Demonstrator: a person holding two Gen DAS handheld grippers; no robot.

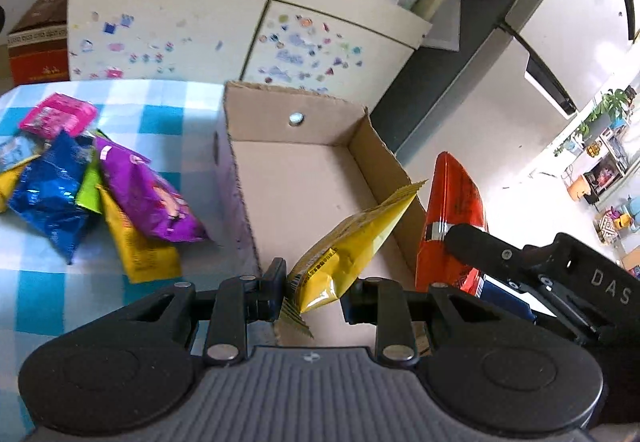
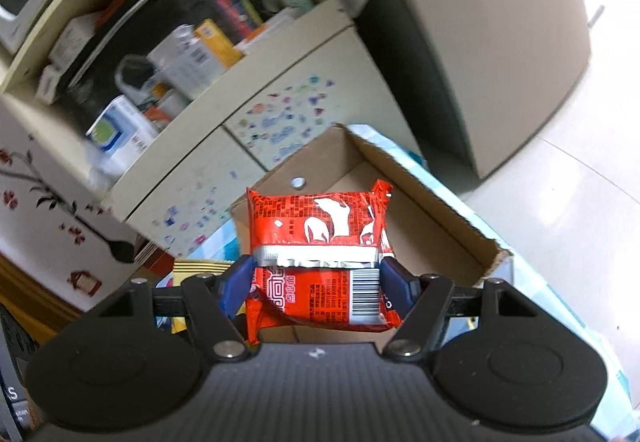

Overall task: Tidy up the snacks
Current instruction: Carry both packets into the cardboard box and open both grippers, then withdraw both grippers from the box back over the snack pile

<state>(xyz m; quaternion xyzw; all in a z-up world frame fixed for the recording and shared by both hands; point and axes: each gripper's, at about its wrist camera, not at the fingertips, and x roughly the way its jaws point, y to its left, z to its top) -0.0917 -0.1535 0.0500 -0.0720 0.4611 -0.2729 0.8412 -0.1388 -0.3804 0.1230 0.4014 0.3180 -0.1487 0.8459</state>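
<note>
An open cardboard box (image 1: 304, 178) stands on the checked tablecloth; its floor is bare. My left gripper (image 1: 314, 288) is shut on a yellow snack packet (image 1: 352, 246) and holds it above the box's near end. My right gripper (image 2: 316, 282) is shut on a red snack packet (image 2: 320, 242), held above the box (image 2: 436, 226). In the left wrist view the red packet (image 1: 454, 218) and the right gripper (image 1: 560, 274) sit just right of the box.
A pile of snack packets lies left of the box: purple (image 1: 148, 194), blue (image 1: 52, 198), yellow (image 1: 140, 246), pink (image 1: 60, 116). A sticker-covered cabinet (image 1: 248, 30) with cluttered shelves stands behind the table. The table edge and tiled floor (image 2: 560, 178) lie to the right.
</note>
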